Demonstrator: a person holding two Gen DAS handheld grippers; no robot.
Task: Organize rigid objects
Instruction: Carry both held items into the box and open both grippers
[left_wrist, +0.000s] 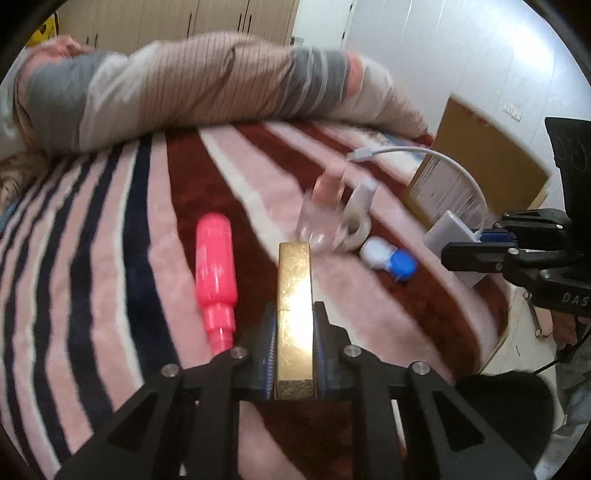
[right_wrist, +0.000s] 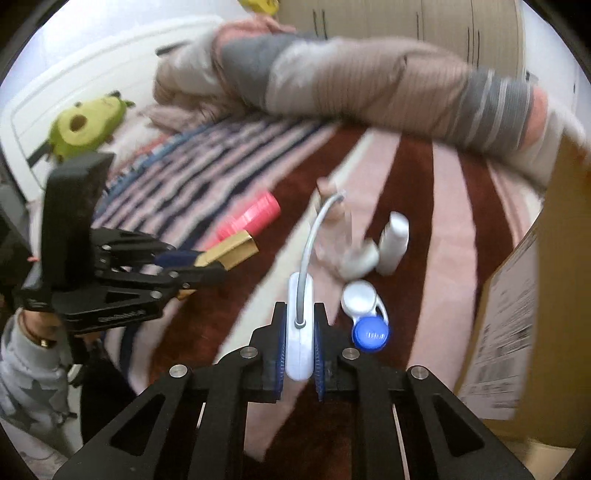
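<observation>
My left gripper is shut on a gold bar-shaped box and holds it above the striped blanket; it also shows in the right wrist view. My right gripper is shut on a white charger block with a grey cable; the block also shows in the left wrist view. On the blanket lie a pink bottle, a clear bottle, a white bottle and a white-and-blue contact lens case.
A folded striped quilt lies across the far side of the bed. A cardboard box stands at the right edge of the bed. A green plush toy sits at the far left.
</observation>
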